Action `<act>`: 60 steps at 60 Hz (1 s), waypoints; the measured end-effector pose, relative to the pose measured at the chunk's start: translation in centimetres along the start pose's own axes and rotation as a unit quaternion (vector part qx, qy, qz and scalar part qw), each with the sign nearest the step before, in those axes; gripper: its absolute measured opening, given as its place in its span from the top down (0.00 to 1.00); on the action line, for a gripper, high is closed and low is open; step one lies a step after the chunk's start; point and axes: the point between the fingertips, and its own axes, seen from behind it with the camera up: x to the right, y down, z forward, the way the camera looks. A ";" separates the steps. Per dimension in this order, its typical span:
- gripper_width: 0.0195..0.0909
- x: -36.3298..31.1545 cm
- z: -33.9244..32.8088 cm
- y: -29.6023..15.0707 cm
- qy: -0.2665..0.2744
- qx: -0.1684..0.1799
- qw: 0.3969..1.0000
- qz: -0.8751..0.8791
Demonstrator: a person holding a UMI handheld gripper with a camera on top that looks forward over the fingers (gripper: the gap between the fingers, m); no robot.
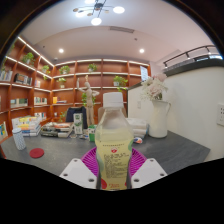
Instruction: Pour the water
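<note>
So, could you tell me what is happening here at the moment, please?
A person's handheld gripper is clamped on a clear plastic bottle with a white cap and a pale yellow-green label, both pink-padded fingers pressing its sides. The bottle is upright and capped, held over a grey countertop. Beyond it stand a white vase of pale flowers and a small red lid-like disc on the counter. No pouring has begun.

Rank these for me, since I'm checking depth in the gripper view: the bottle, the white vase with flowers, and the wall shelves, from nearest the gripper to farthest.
1. Bottle: between the fingers of the gripper.
2. White vase: on the table, beyond the fingers, to the right.
3. Wall shelves: farthest, along the back wall.
</note>
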 end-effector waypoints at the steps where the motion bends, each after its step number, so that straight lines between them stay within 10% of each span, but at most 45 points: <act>1: 0.80 -0.1 0.0 0.0 -0.001 0.000 1.000 -0.003; 32: 0.80 -15.3 3.4 -4.6 -0.048 0.016 0.938 -0.343; 60: 0.80 -34.7 7.9 -7.5 -0.057 0.115 0.626 -0.770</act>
